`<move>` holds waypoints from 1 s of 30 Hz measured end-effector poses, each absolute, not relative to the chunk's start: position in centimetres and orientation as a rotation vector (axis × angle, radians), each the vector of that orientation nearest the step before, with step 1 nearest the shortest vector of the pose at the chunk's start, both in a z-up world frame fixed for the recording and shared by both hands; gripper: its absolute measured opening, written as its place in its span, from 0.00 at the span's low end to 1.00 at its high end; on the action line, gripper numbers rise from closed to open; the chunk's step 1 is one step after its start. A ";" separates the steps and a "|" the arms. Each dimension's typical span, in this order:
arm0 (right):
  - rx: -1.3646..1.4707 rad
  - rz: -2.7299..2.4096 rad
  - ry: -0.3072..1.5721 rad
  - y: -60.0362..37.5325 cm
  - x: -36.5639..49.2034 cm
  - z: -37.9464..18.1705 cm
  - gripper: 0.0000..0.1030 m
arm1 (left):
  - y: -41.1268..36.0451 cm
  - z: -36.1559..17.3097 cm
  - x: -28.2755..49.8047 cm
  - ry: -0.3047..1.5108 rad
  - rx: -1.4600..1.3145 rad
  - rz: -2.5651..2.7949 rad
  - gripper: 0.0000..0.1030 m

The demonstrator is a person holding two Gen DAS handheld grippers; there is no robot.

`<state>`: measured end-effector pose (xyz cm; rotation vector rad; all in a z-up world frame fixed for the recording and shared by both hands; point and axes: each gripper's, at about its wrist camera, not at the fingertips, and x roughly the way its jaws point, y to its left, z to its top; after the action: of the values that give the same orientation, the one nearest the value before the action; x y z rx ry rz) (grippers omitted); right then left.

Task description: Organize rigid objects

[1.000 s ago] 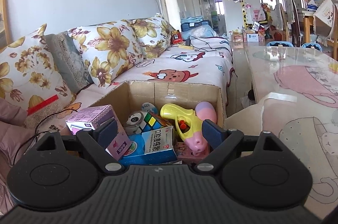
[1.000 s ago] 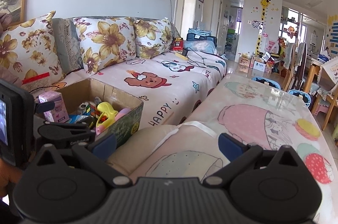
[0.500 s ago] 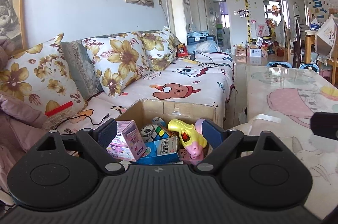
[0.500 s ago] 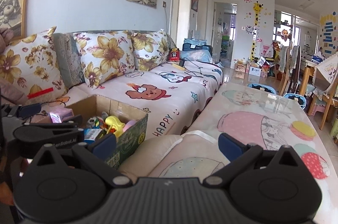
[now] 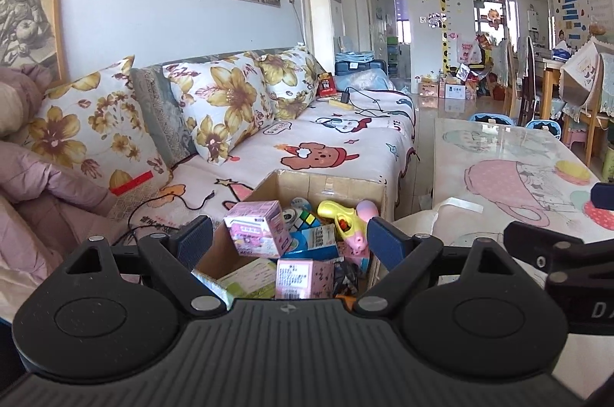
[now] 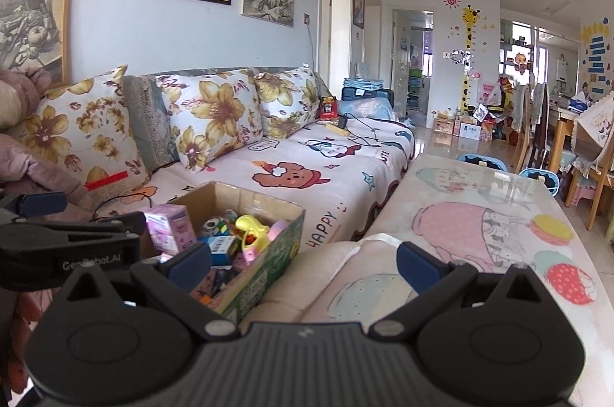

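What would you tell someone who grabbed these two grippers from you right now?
Left gripper: open, empty, above the near end of the box.
Right gripper: open, empty, over the table beside the box.
The box sits on the sofa next to the table. Inside: two pink cartons, a yellow toy gun, a puzzle cube, a blue carton and smaller bits I cannot make out.
Done: nothing is on the table yet.
Left: presumably lift the items out and arrange them; the pink carton on top looks easiest to take first.
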<state>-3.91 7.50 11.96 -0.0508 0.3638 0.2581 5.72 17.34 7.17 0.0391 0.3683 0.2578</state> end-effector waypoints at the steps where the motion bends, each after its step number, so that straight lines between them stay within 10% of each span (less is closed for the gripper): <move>1: -0.052 0.264 0.364 7.8 -4.2 12.0 0.99 | 17.7 7.3 5.3 0.368 0.034 0.263 1.00; 30: -0.118 0.323 0.365 12.2 -7.5 10.7 0.99 | 20.5 6.4 1.5 0.418 -0.065 0.312 1.00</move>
<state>-7.47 12.24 10.71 -0.1181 0.3653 0.3228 1.48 20.46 6.40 -0.0645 0.4180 0.3116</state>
